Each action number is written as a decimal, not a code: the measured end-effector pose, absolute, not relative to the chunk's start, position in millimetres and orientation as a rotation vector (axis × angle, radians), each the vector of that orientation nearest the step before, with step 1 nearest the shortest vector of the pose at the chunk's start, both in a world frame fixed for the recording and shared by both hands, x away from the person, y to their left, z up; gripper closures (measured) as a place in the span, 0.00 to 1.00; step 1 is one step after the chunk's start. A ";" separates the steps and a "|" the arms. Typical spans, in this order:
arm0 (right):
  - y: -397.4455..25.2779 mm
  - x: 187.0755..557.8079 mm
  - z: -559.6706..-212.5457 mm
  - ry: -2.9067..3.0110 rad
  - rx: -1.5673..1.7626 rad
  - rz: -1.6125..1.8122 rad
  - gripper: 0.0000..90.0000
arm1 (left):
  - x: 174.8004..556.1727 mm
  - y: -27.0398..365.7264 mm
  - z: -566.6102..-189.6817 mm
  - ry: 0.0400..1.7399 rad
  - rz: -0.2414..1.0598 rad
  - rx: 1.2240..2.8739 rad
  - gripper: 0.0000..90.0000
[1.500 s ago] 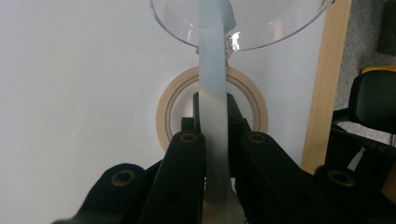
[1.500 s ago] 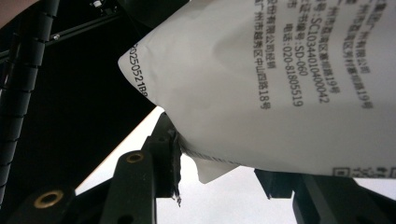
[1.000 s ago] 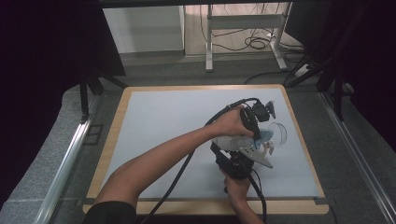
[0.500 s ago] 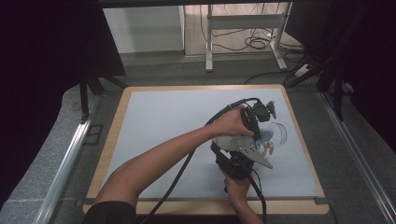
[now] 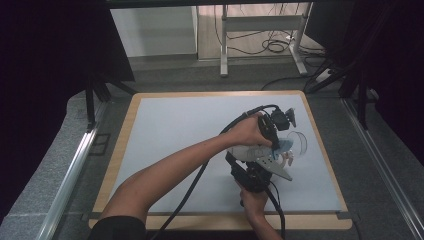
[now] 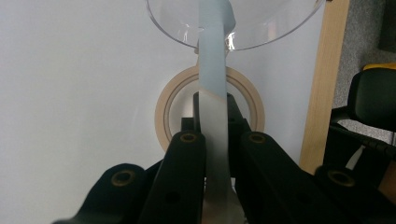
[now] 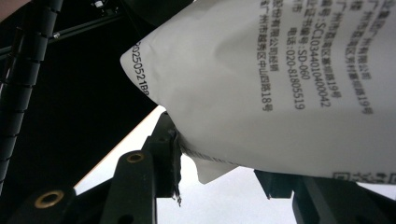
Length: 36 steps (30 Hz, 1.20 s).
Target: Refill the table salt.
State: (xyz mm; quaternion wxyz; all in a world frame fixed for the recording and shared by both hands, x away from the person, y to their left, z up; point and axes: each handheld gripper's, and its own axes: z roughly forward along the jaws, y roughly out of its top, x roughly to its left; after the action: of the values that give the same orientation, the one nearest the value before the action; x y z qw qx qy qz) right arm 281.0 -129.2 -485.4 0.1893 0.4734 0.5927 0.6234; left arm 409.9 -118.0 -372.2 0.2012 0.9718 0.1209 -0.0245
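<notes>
A white packet [image 5: 256,153] printed with black text hangs tilted over the right side of the table, and fills the top of the right gripper view [image 7: 280,84]. My left gripper [image 5: 279,124] reaches across from the left. Its jaws [image 6: 214,100] are shut on a pale blue strip [image 6: 212,60] that runs up toward a clear bowl [image 6: 261,23]. The bowl [image 5: 299,140] stands just right of the packet. My right gripper [image 5: 251,174] comes in from below; the packet's lower corner sits between its jaws [image 7: 219,168], against the left finger [image 7: 170,154].
A beige tape roll [image 6: 163,112] lies on the white mat [image 5: 175,135] under the left gripper. The table's wooden rim [image 5: 320,145] runs close on the right. Black cables trail from both grippers. Desk legs [image 5: 223,45] and floor cables stand beyond the table.
</notes>
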 end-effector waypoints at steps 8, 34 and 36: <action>-129.6 280.3 -484.4 1.663 1.331 1.756 0.63 | 408.9 -119.0 -371.0 0.334 -0.061 2.719 1.00; -128.8 281.9 -485.7 1.671 1.333 1.756 0.63 | 411.8 -116.8 -373.1 0.345 -0.066 2.716 1.00; -129.1 282.0 -485.7 1.670 1.334 1.756 0.63 | 411.7 -117.1 -373.3 0.345 -0.067 2.715 1.00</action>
State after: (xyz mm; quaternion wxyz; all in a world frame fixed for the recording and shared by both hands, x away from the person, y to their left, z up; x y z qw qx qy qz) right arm 282.0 -129.1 -485.7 0.1867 0.4738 0.5931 0.6236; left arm 411.7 -117.1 -373.3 0.2008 0.9715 0.1233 -0.0238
